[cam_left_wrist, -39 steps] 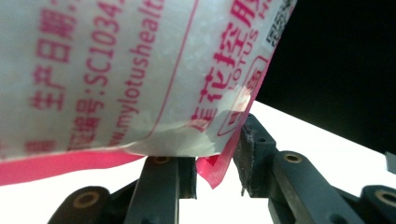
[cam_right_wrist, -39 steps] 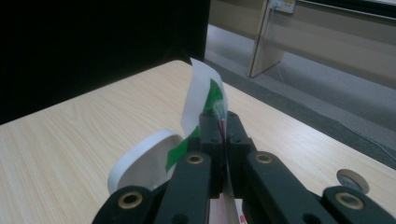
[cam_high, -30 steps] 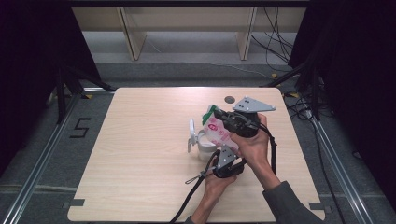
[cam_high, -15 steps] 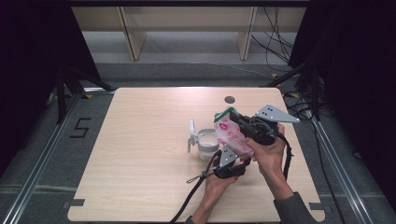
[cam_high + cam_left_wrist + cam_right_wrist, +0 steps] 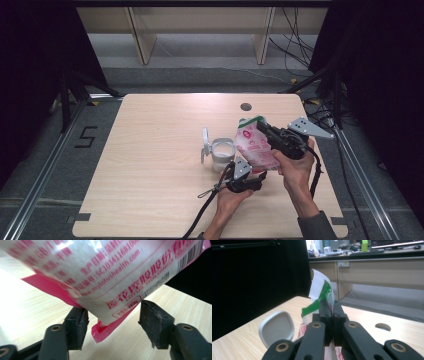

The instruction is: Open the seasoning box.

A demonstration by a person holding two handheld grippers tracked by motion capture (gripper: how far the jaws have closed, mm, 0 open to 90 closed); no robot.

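Observation:
A pink-and-white bag [image 5: 252, 147] of white granules with a green top hangs tilted just above the table. My right gripper [image 5: 264, 130] is shut on its green top edge [image 5: 322, 293], its jaws pressed together around the film [image 5: 331, 306]. Under the bag sits my left gripper [image 5: 248, 175]. Its jaws have just been opening and now stand apart on either side of the bag's bottom corner [image 5: 107, 322], pads [image 5: 152, 322] off the film. A white jar [image 5: 221, 151] with its flip lid [image 5: 205, 140] up stands to the left of the bag.
The wooden table [image 5: 150, 175] has a round hole [image 5: 245, 106] near its far edge. The jar's raised lid [image 5: 276, 328] appears low at the left in the right gripper view. Black cables trail off both grippers toward the near edge.
The right gripper has carried the bag to the right, away from the jar. The left gripper's jaws have opened off the bag's bottom, and that hand stayed put.

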